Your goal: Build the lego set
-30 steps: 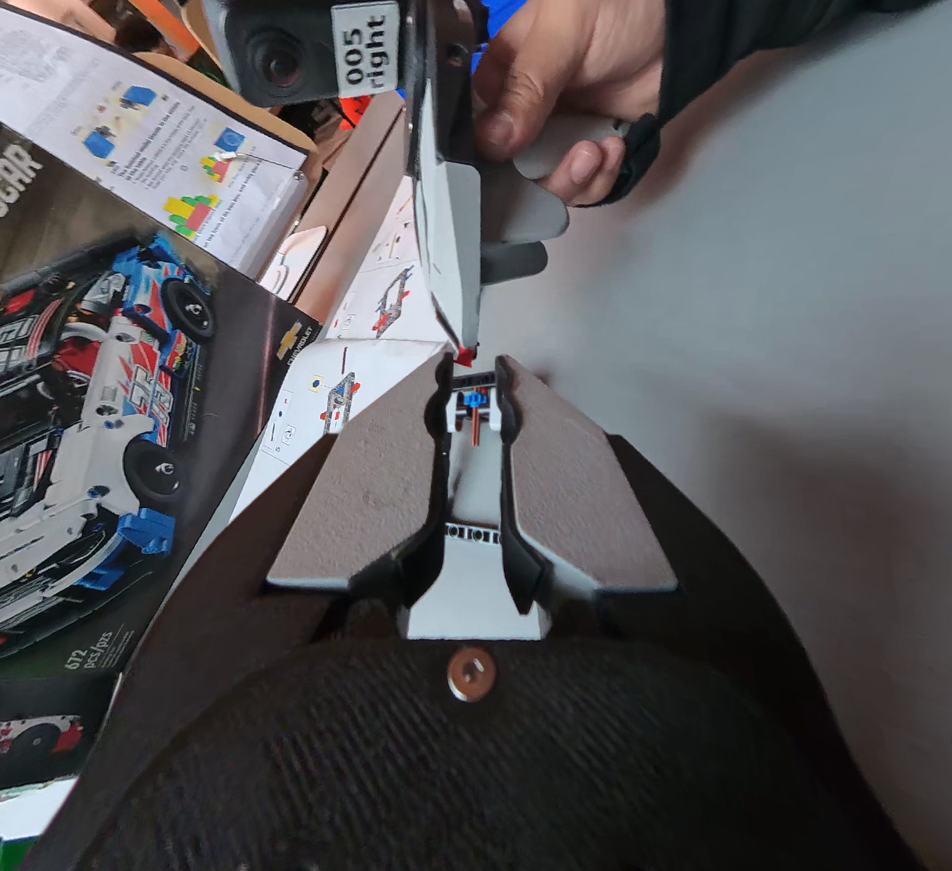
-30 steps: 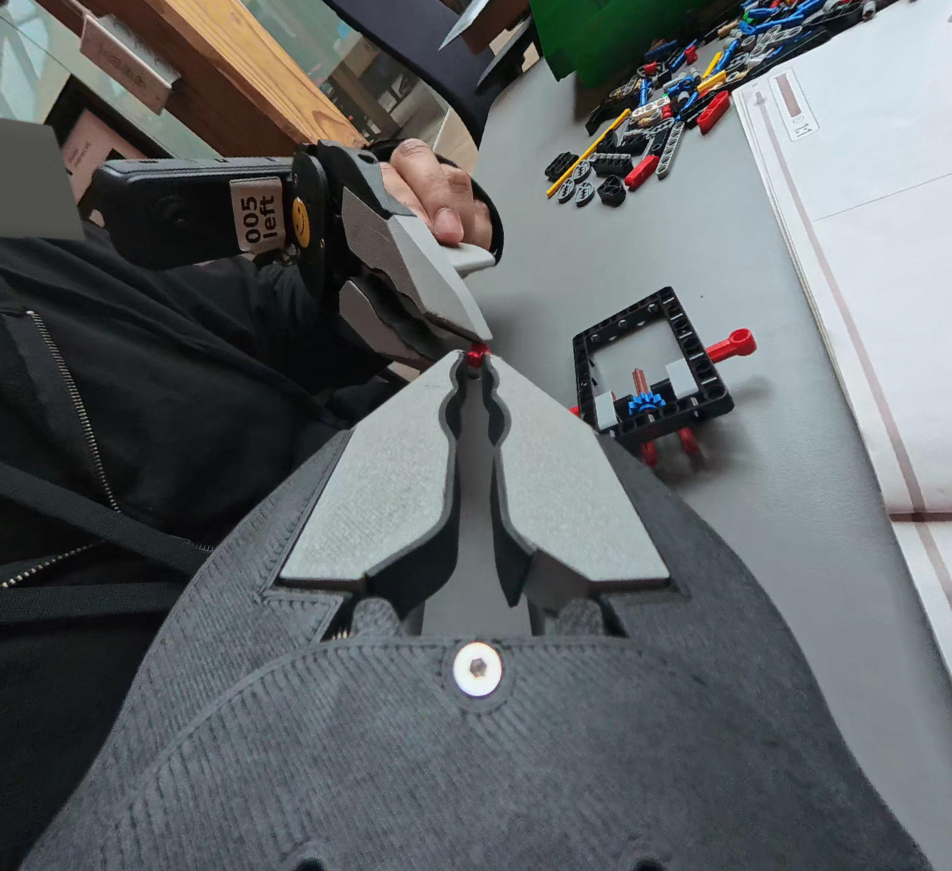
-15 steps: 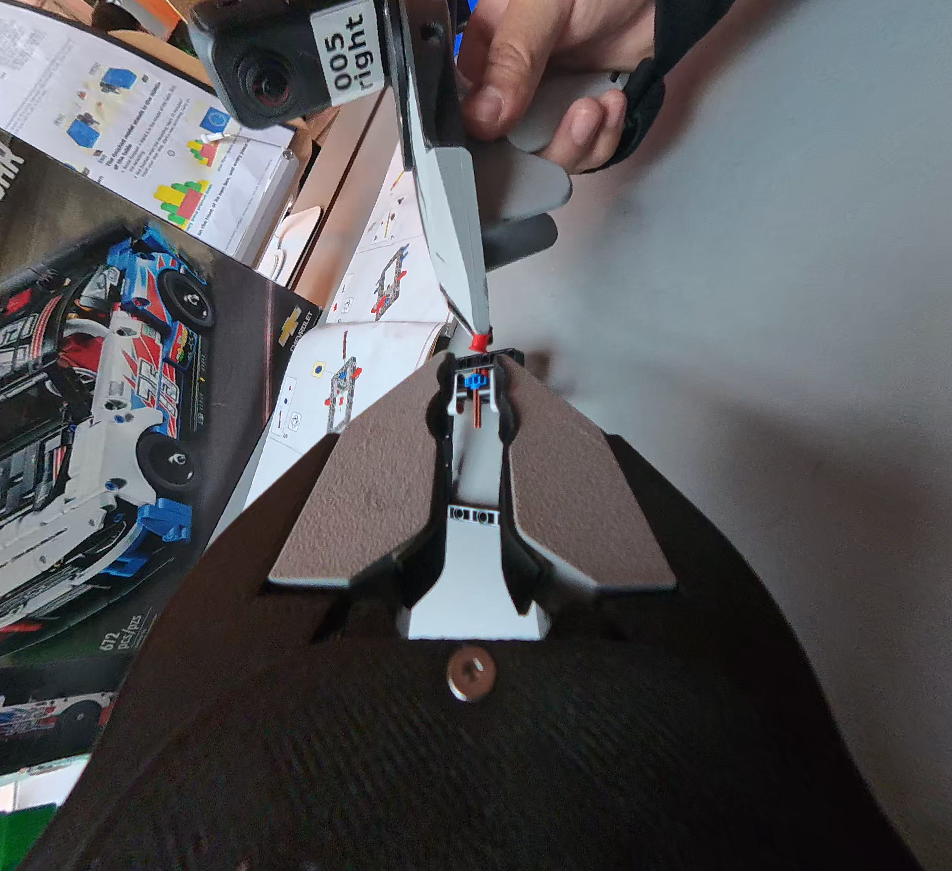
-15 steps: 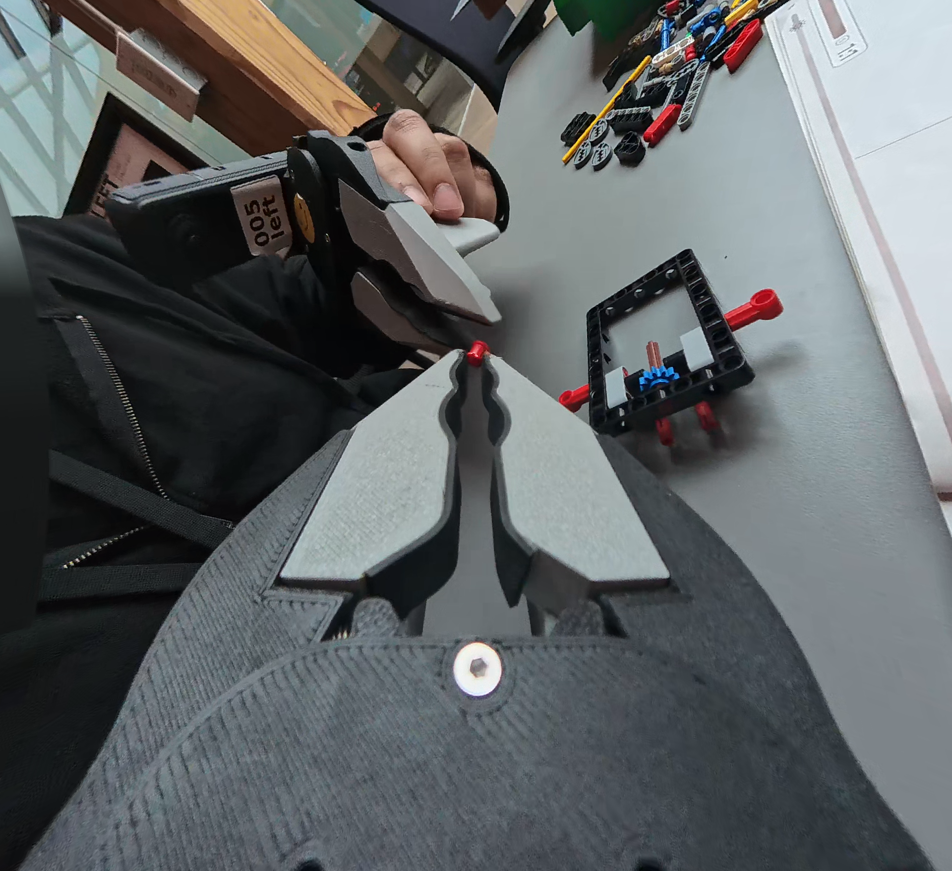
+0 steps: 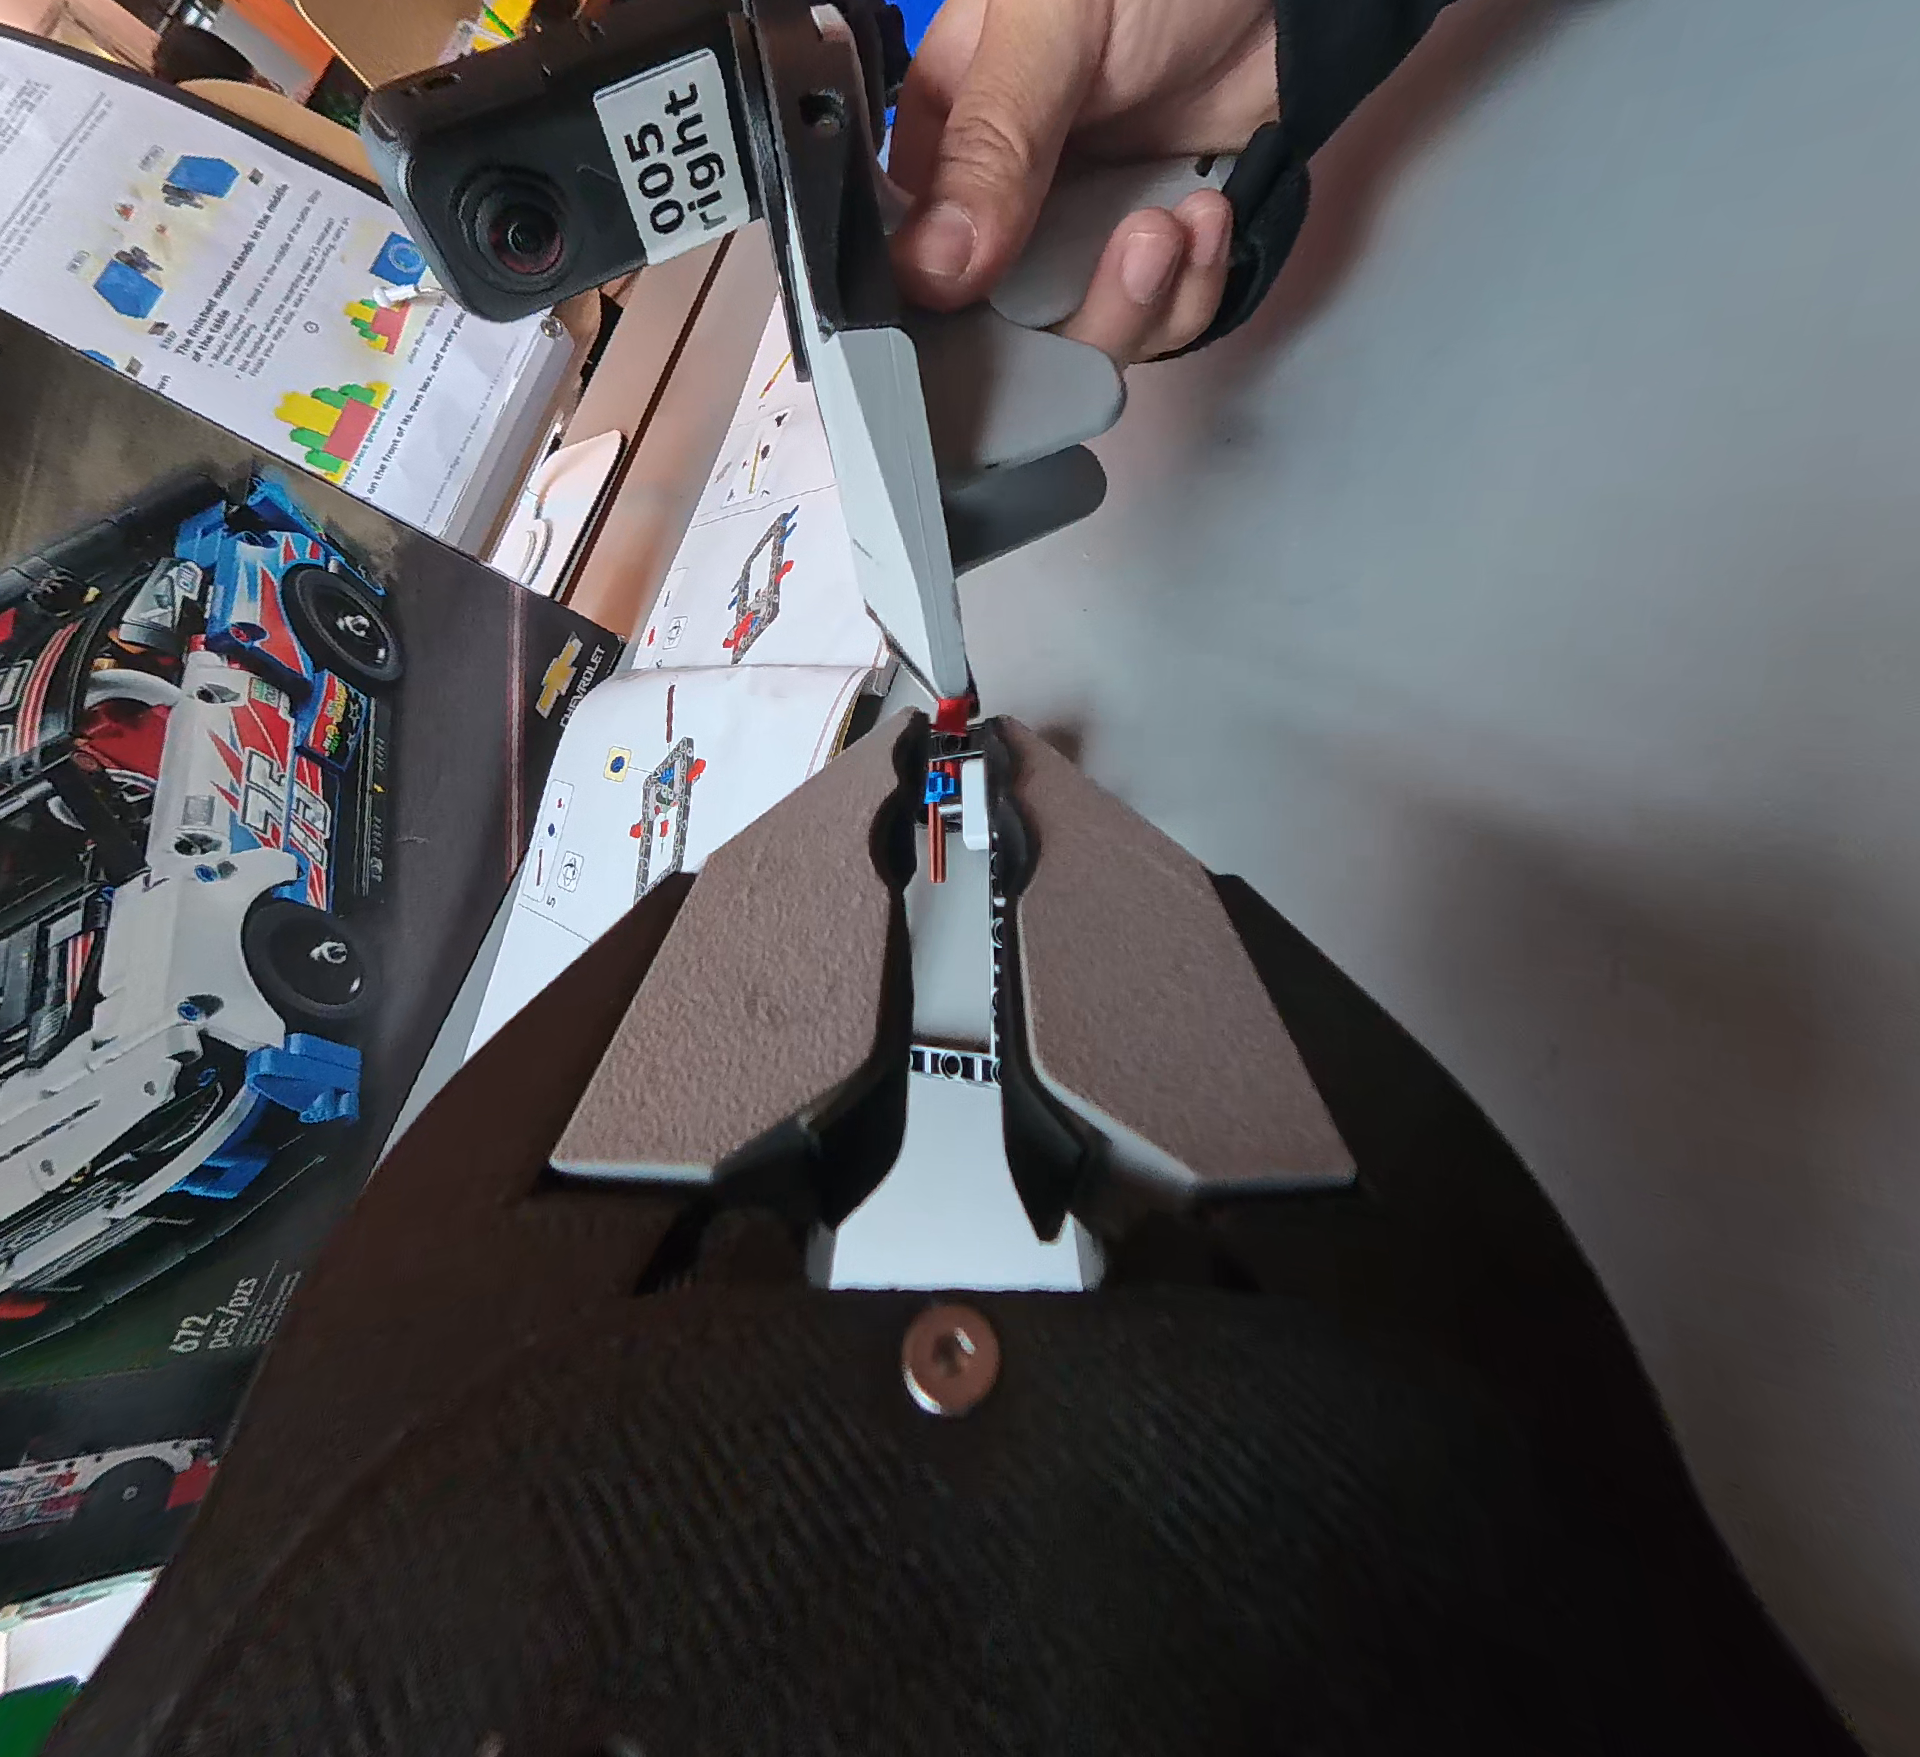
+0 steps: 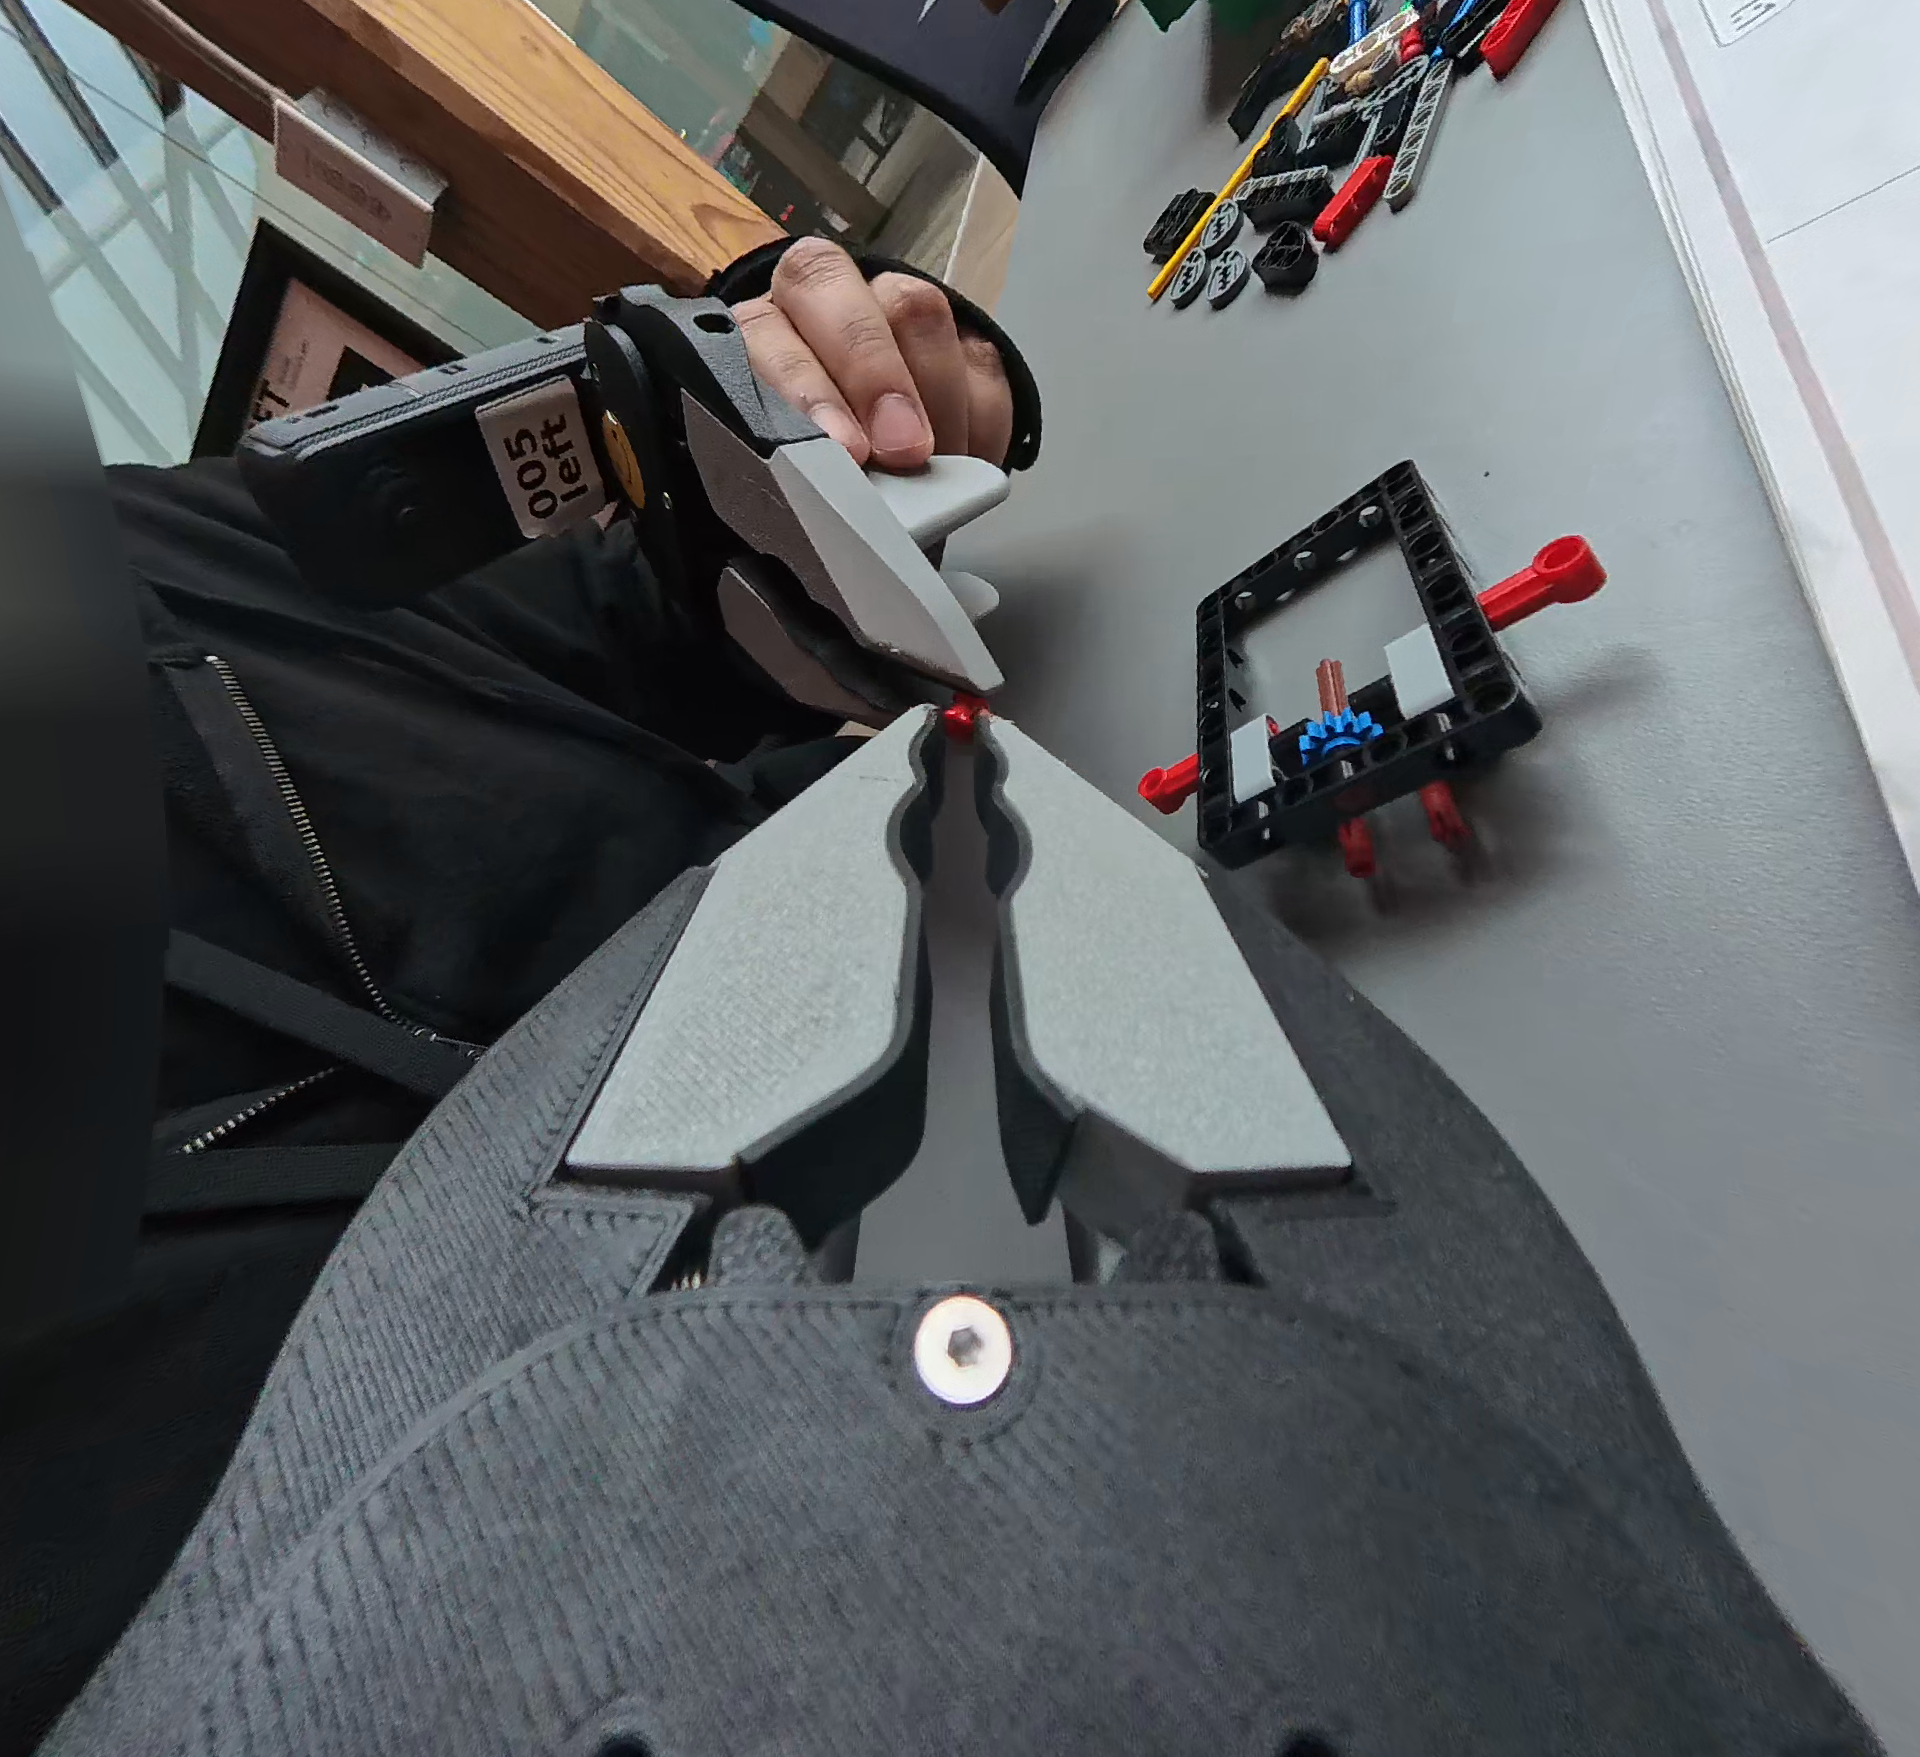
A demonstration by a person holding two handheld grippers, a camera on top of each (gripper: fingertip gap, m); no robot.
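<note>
Two grippers meet tip to tip over one small red piece (image 6: 962, 718).
Right gripper (image 6: 958, 733) fingers pinch that red piece at their tips; left gripper (image 5: 948, 751) fingers stand narrowly apart, tips just beside it, contact unclear. Black frame assembly (image 6: 1361, 668) lies on the grey surface (image 6: 1558, 1084) nearby, loose parts (image 6: 1371, 86) farther off, instruction booklet (image 5: 707, 772) and set box (image 5: 208, 824) beyond.

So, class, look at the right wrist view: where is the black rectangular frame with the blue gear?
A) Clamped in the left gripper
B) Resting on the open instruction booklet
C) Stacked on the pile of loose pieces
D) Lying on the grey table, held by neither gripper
D: the black frame lies flat on the grey table, apart from the right gripper and left gripper, which meet at a small red piece.
</note>
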